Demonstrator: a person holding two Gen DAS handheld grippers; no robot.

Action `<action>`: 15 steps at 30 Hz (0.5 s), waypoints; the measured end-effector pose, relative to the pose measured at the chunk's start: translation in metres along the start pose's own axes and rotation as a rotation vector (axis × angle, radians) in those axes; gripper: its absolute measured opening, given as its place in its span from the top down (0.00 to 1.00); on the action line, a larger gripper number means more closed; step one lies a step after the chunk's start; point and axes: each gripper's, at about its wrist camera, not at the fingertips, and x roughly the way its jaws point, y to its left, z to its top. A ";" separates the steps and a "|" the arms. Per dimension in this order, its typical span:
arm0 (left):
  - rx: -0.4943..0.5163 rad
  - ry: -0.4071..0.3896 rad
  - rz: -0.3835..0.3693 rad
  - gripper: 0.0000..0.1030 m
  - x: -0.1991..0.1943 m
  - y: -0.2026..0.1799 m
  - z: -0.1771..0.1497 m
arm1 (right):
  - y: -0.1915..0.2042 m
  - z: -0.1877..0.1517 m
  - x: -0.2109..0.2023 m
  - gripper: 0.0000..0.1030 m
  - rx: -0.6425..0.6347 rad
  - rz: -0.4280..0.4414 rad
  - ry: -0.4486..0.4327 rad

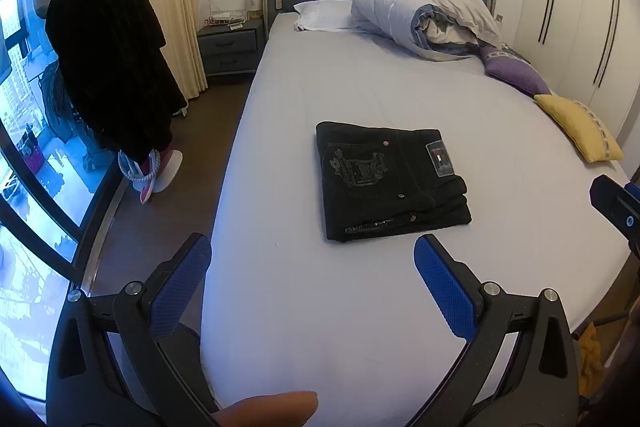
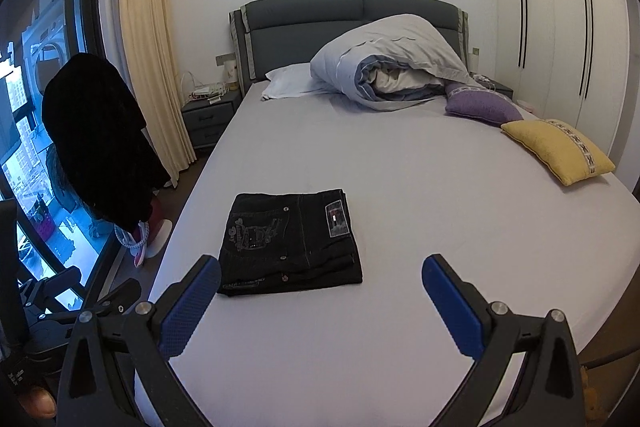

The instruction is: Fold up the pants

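Note:
Black pants (image 1: 390,181) lie folded into a compact rectangle on the pale sheet of the bed (image 1: 360,327), back pocket and label facing up. They also show in the right wrist view (image 2: 290,243). My left gripper (image 1: 312,255) is open and empty, held above the bed's near edge, short of the pants. My right gripper (image 2: 320,275) is open and empty, held above the bed, with its left fingertip (image 2: 208,273) near the pants' near left corner. Part of the right gripper (image 1: 616,207) shows at the right edge of the left wrist view.
A rolled duvet (image 2: 384,63) and white pillow (image 2: 288,79) lie at the headboard. Purple (image 2: 480,107) and yellow (image 2: 560,151) cushions lie at the bed's right. A dark garment (image 2: 96,143) hangs at the window on the left. A nightstand (image 2: 208,119) stands beside the bed.

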 end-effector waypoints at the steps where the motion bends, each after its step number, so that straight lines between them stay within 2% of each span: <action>1: -0.001 0.001 -0.001 0.00 -0.001 0.000 0.000 | 0.000 0.000 0.000 0.00 -0.001 0.000 0.002; 15: -0.011 0.013 -0.007 0.00 0.004 0.000 -0.003 | 0.006 -0.003 0.003 0.00 -0.006 0.001 0.031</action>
